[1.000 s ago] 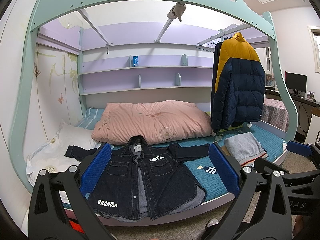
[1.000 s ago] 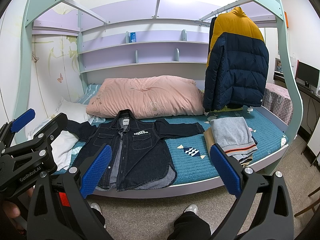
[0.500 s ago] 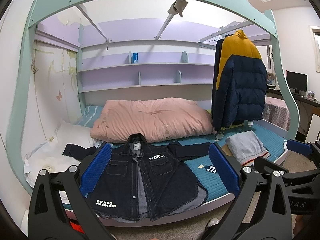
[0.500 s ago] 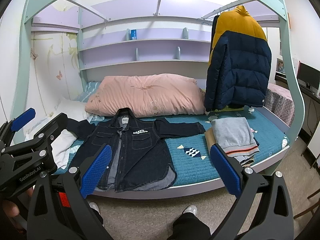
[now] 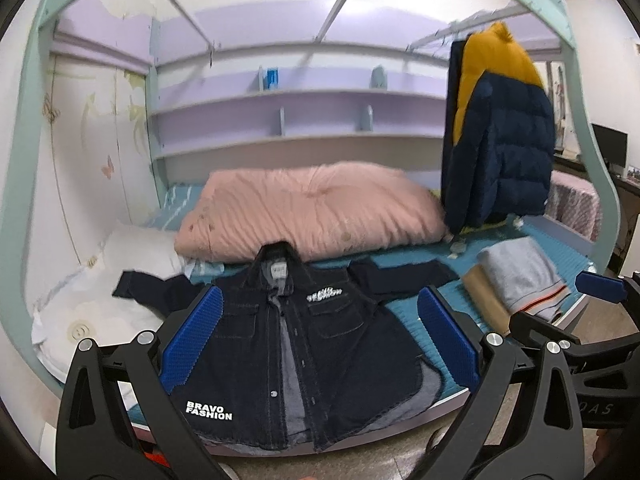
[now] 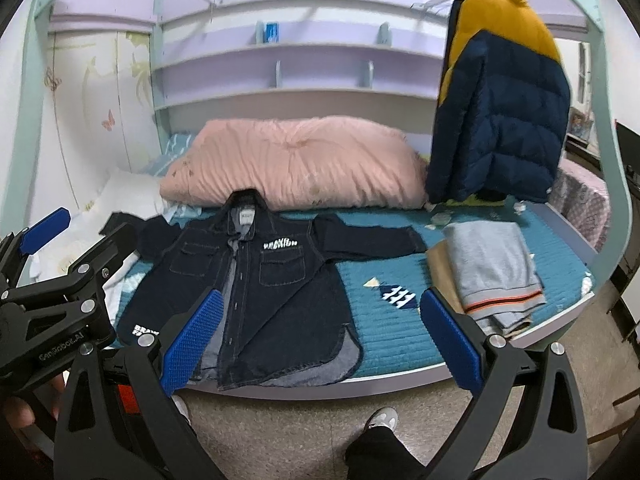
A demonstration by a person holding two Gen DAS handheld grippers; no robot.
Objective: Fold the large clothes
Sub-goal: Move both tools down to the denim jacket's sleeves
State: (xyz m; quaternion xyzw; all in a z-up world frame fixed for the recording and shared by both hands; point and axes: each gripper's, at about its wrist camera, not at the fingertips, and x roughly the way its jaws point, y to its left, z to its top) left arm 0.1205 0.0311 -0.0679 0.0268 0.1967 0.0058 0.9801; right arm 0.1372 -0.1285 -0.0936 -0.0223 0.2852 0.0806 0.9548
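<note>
Presently: one dark jacket (image 5: 304,344) spread front-up on the bed (image 6: 400,332), ahead of and between the released jaws of the left gripper (image 5: 320,344) and right gripper (image 6: 320,344), neither touching it; folded grey garment (image 6: 496,272) beyond the right jaws.

The teal mattress (image 6: 400,332) is bare between the dark jacket (image 6: 272,304) and the folded grey clothes (image 6: 496,276). A big pink quilt (image 6: 296,168) blocks the back. A puffy coat (image 6: 500,120) hangs at the right.
</note>
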